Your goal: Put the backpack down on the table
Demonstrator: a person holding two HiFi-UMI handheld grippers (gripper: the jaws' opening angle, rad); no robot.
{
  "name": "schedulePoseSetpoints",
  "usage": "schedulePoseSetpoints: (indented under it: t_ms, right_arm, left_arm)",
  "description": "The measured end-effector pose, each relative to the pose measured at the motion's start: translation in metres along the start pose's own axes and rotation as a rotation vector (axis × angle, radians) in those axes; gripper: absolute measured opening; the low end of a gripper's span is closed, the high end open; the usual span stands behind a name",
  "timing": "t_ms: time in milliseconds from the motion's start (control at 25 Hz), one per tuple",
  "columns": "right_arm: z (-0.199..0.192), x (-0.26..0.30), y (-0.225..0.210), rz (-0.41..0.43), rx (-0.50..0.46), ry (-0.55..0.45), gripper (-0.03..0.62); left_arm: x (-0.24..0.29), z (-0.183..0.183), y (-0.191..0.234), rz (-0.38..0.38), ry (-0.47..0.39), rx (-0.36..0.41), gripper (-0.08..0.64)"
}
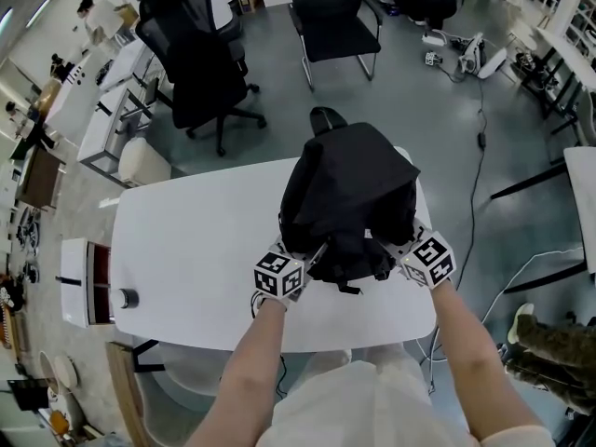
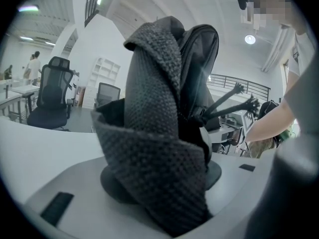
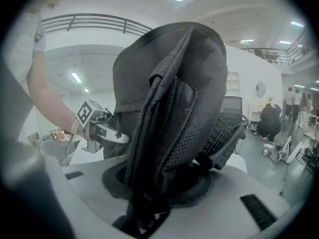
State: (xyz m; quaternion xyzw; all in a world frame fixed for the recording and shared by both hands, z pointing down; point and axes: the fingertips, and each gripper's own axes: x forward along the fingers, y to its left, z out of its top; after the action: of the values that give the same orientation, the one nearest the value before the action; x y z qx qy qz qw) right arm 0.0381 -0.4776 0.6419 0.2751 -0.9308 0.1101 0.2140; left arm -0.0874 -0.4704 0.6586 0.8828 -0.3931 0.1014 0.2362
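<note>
A black backpack (image 1: pixel 349 194) stands upright on the white table (image 1: pixel 186 250), near its right half. Both grippers sit low at its near side, marker cubes toward me. My left gripper (image 1: pixel 312 261) has a broad grey mesh strap (image 2: pixel 154 148) folded upright between its jaws, filling the gap. My right gripper (image 1: pixel 393 246) has a darker mesh strap (image 3: pixel 159 133) running down into its jaws (image 3: pixel 149 213), with the backpack's body (image 3: pixel 169 73) rising right behind. The left gripper (image 3: pixel 102 129) shows in the right gripper view, against the bag's far side.
Black office chairs (image 1: pixel 205 63) (image 1: pixel 331 17) stand on the grey floor beyond the table. A small white cart (image 1: pixel 82 282) is off the table's left end. Cables (image 1: pixel 480 138) trail on the floor to the right, and another table's corner (image 1: pixel 582 194) is there.
</note>
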Motion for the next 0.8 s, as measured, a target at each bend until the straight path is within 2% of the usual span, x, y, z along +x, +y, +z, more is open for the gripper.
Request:
schedulePoseSetpoints:
  t_ms: [360, 560, 800]
  right_arm:
    - [-0.001, -0.001, -0.003, -0.017, 0.014, 0.004, 0.195]
    - [-0.005, 0.000, -0.001, -0.027, 0.009, 0.014, 0.280]
    - [-0.006, -0.007, -0.002, -0.047, 0.038, 0.008, 0.325]
  left_arm:
    - [-0.001, -0.005, 0.005, 0.015, 0.041, 0.002, 0.277]
    - [-0.009, -0.009, 0.011, 0.041, 0.054, 0.001, 0.306]
    - [-0.023, -0.007, 0.014, 0.077, 0.050, 0.005, 0.312]
